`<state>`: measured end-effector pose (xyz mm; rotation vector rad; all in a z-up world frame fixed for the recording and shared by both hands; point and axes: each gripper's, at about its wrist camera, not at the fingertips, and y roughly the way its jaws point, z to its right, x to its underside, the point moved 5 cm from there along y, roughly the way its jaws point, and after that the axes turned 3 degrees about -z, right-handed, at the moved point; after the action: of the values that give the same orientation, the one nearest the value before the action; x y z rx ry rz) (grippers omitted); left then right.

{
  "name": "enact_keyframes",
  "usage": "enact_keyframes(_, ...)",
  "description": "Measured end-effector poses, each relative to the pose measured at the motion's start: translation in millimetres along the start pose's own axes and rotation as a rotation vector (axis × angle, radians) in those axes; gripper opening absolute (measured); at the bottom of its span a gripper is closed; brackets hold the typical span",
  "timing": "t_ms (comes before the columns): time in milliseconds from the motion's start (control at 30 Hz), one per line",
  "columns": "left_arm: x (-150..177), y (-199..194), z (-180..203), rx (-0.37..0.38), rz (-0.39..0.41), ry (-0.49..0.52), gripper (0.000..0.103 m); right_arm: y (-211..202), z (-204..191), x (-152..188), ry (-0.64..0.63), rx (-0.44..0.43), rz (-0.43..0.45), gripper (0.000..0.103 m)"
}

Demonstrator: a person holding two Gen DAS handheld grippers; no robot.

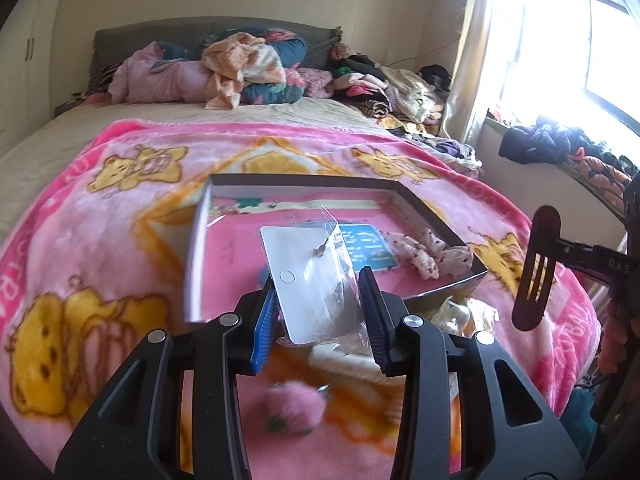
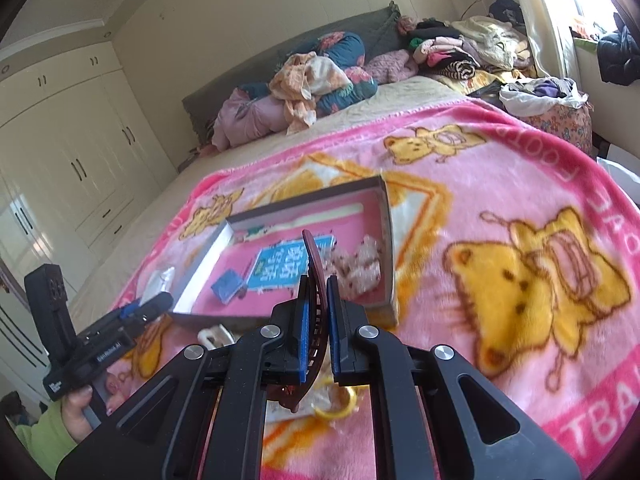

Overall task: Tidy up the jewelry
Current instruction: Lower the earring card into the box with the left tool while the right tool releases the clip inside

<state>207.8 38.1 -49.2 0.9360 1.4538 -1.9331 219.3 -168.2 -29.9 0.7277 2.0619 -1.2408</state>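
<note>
Gripping: left tool (image 1: 324, 300) pinching one white earring card in its clear bag (image 1: 316, 280).
Right tool (image 2: 314, 320): pressed on one brown hair clip (image 2: 314, 264).
Left view only: pink pompom (image 1: 294, 408).
Box (image 2: 388, 240): mid-bed, one.

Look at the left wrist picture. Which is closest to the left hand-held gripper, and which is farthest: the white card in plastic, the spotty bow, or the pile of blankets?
From the left hand-held gripper:
1. White card in plastic, right between its fingers.
2. Spotty bow, inside the box, toward the right.
3. Pile of blankets, far back at the head of the bed.
</note>
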Motion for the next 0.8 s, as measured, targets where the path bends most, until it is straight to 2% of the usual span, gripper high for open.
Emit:
enact_keyframes(433,-10.1,36.9,25.0,0.025,-0.042,0.052,0.031,18.1,15.9,-33.9,0.004,0.035,0.036,0.008)
enact_keyframes(800,-13.3,64.7,36.5,0.026,-0.081,0.083,0.031,47.0,23.6,-52.3,-0.023,0.048,0.008,0.008)
